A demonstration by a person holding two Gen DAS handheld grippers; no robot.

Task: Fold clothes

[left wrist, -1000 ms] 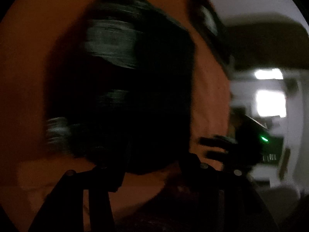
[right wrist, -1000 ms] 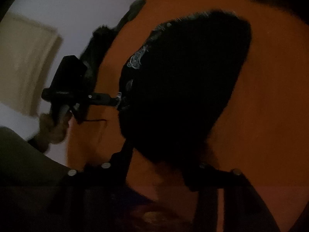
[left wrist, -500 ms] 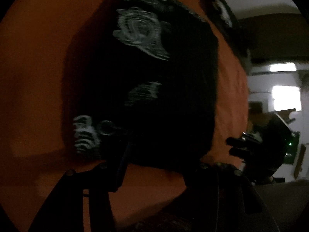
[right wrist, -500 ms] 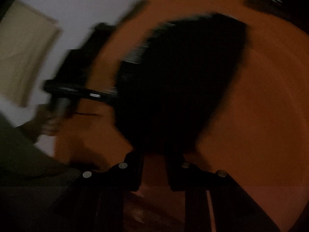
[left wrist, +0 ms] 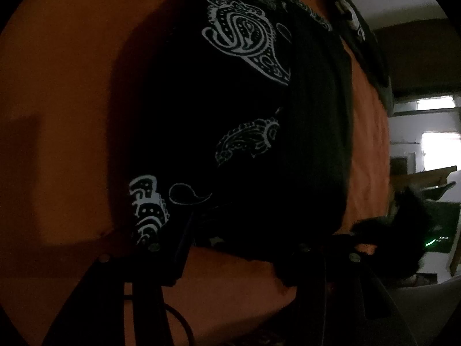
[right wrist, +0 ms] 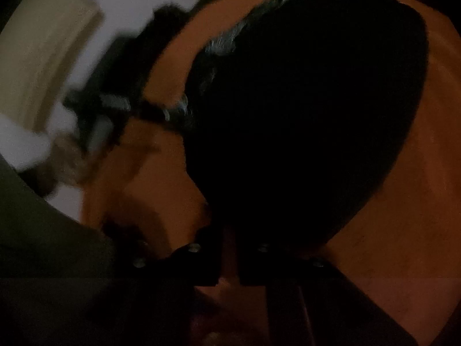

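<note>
The left gripper (left wrist: 233, 248) stands at six o'clock in its own view, jaws held well apart, its tips at the near hem of the black paisley garment (left wrist: 236, 121); whether the pads press the cloth I cannot tell in this dim light. The right gripper (right wrist: 230, 256), also at six o'clock in its view, has its jaws closing with only a narrow gap left, and the garment's near edge (right wrist: 302, 115) sits right at the tips, though a pinch is not clear. The garment lies spread on the orange surface (left wrist: 72, 101), filling the centre of both views, white paisley figures showing at twelve, at the middle and at seven o'clock in the left view. The orange surface wraps around it on every side and looks soft and slightly rumpled near four o'clock. Farther off, at one o'clock in the left view, a second dark cloth (left wrist: 363, 37) lies at the surface's far edge. Beyond, at three o'clock, the room shows a bright window (left wrist: 438, 141) and a pale wall; in the right view a cream door (right wrist: 49, 57) stands at ten o'clock.
</note>
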